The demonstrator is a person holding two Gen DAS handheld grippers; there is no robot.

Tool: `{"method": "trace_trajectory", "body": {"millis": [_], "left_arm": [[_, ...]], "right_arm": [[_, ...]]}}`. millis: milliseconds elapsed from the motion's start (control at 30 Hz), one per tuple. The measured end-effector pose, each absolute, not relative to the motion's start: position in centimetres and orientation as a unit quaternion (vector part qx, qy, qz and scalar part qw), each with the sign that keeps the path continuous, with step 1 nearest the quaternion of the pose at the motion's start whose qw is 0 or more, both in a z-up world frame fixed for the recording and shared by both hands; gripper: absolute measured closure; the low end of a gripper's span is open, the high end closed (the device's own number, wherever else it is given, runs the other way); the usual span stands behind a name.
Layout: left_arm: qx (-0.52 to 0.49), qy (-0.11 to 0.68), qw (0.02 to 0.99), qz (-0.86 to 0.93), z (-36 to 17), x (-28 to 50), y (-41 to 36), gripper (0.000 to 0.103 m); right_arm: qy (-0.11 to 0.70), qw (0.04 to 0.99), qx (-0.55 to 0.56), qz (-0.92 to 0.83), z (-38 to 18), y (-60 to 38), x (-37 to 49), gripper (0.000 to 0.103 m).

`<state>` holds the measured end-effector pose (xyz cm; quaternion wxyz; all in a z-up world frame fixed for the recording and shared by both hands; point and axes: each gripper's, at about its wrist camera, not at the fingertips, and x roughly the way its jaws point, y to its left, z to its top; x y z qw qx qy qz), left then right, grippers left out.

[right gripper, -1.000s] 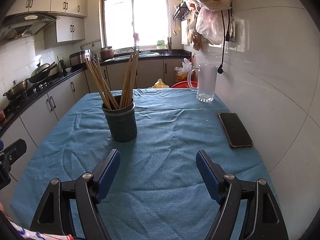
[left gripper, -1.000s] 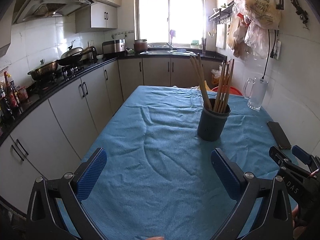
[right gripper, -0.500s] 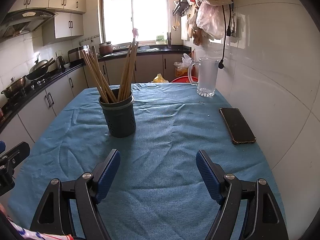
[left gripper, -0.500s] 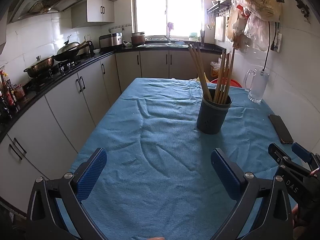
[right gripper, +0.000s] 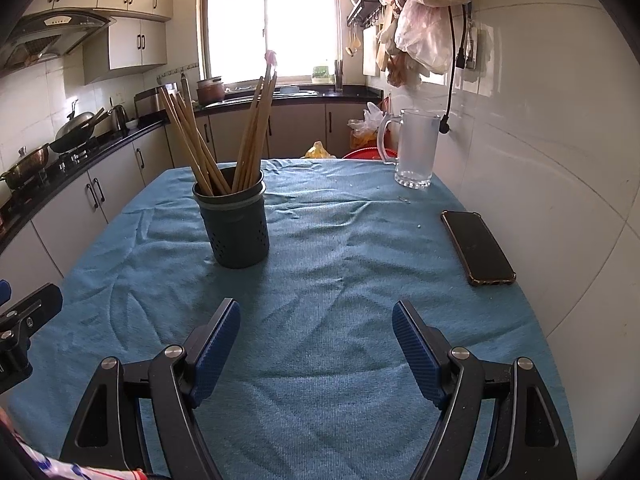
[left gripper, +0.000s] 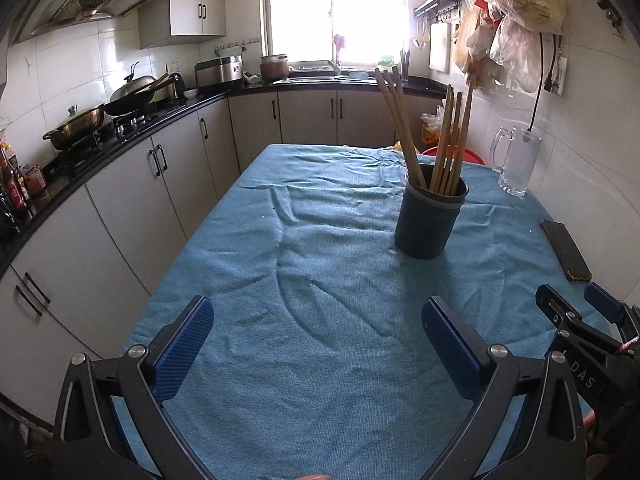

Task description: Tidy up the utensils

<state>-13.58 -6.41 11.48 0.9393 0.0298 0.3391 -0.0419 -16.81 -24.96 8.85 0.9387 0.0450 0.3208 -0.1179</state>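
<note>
A dark round utensil holder (left gripper: 430, 220) (right gripper: 236, 222) stands upright on the blue tablecloth (left gripper: 312, 288) (right gripper: 340, 248). Several wooden chopsticks (left gripper: 434, 140) (right gripper: 224, 136) stick up out of it, fanned to both sides. My left gripper (left gripper: 316, 328) hovers open over the near part of the cloth, the holder ahead of it to the right. Over the near cloth my right gripper (right gripper: 316, 332) is open too, with the holder ahead to its left. Nothing lies between either pair of blue pads.
A glass mug (left gripper: 516, 164) (right gripper: 414, 152) stands at the far right of the table. A dark phone (left gripper: 566, 250) (right gripper: 478, 246) lies near the right edge by the tiled wall. Kitchen cabinets (left gripper: 132, 184) and a stove with pans (left gripper: 104, 116) run along the left.
Both views have tilted slightly, so the holder sits a little higher in each picture. Both grippers stay open and hold nothing.
</note>
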Motion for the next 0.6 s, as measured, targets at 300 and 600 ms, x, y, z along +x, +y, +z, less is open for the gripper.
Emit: {"method": "trace_trajectory", "body": {"millis": [300, 600], "left_arm": [[0.030, 0.346, 0.937, -0.044, 10.90, -13.10, -6.56, 0.000], [0.025, 0.313, 0.948, -0.058, 11.23, -13.63, -6.71, 0.000]], "right_arm": [[0.309, 0.942, 0.037, -0.122, 8.62, -24.72, -16.73, 0.021], [0.293, 0.947, 0.028, -0.126, 8.80, -24.39, -16.74, 0.019]]}}
